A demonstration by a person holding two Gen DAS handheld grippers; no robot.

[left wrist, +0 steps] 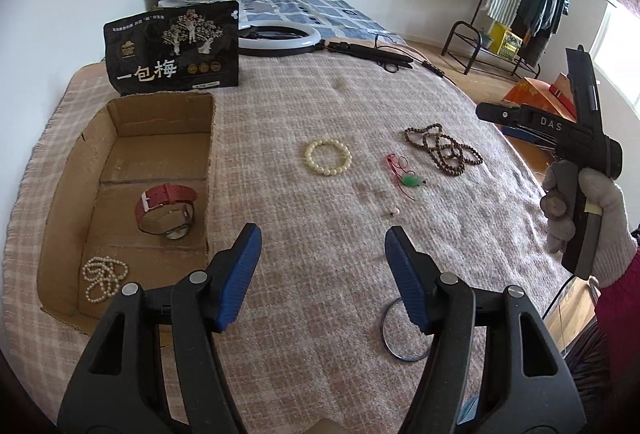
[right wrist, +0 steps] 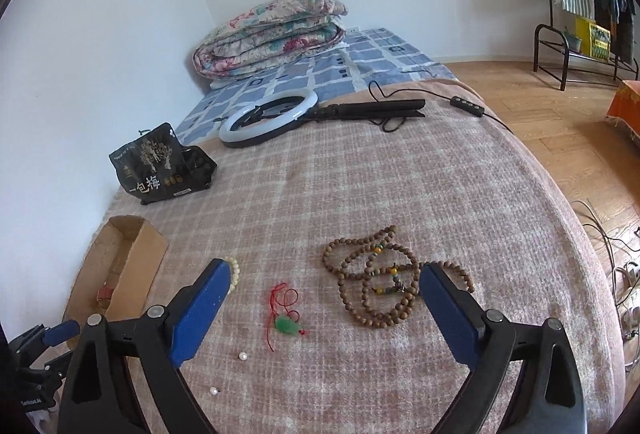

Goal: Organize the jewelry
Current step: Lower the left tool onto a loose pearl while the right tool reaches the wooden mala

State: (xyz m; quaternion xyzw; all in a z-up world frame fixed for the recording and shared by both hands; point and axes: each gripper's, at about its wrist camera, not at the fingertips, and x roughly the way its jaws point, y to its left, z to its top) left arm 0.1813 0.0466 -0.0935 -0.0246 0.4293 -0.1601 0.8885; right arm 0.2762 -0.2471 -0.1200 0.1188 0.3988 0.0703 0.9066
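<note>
Two pieces already sit in the cardboard box (left wrist: 160, 161): red-strap watch (left wrist: 166, 209) and pearl strand (left wrist: 105, 276), box at 9 o'clock on the bed (left wrist: 320, 105). Left tongs (left wrist: 322, 254) released, empty, hovering over the blanket. Right tongs (right wrist: 322, 308) also spread wide, empty, jade pendant (right wrist: 286, 326) framed between them, so probably next. Cream bracelet (left wrist: 328, 157) at 12, brown beads (left wrist: 444, 149) at 1, blue bangle (left wrist: 394, 340) under the left tongs.
</note>
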